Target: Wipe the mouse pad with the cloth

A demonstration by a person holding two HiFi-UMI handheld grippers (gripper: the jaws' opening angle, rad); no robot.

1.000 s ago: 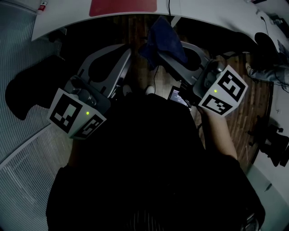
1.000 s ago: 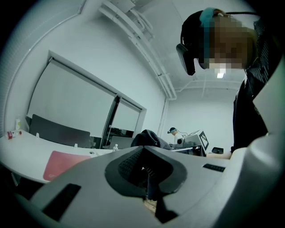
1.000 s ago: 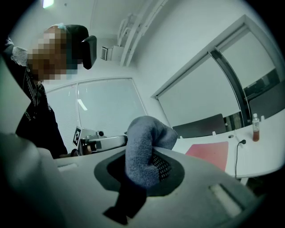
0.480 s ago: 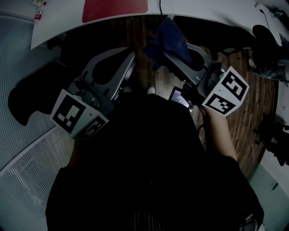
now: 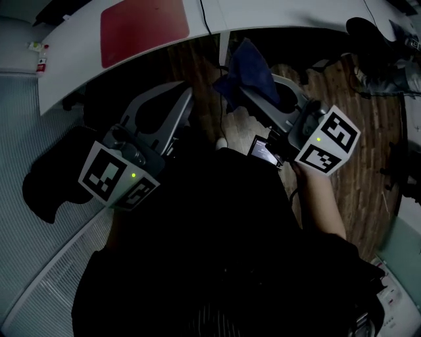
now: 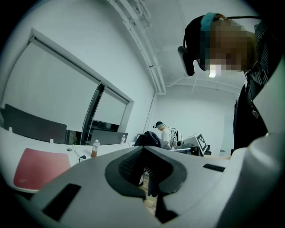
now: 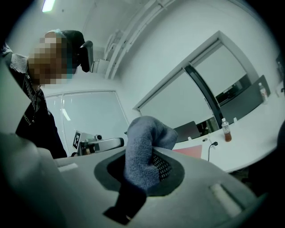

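The white curved table (image 5: 276, 16) shows far more of its top than half a second ago. The flat red rectangular mouse pad (image 5: 145, 29) lying on it has slid from the picture's edge at 12 o'clock to 11 o'clock, now almost wholly in sight (the person seems to be closing in, though the head may merely have tipped). Wiping has not begun; this looks like the approach. The left gripper (image 5: 186, 99), at 5 o'clock of the pad, is pressed together on nothing. The right gripper (image 5: 245, 89) still pinches the dark blue knitted cloth (image 5: 250, 66) at 1 o'clock, over the wooden floor (image 5: 197, 62), short of the table's edge.
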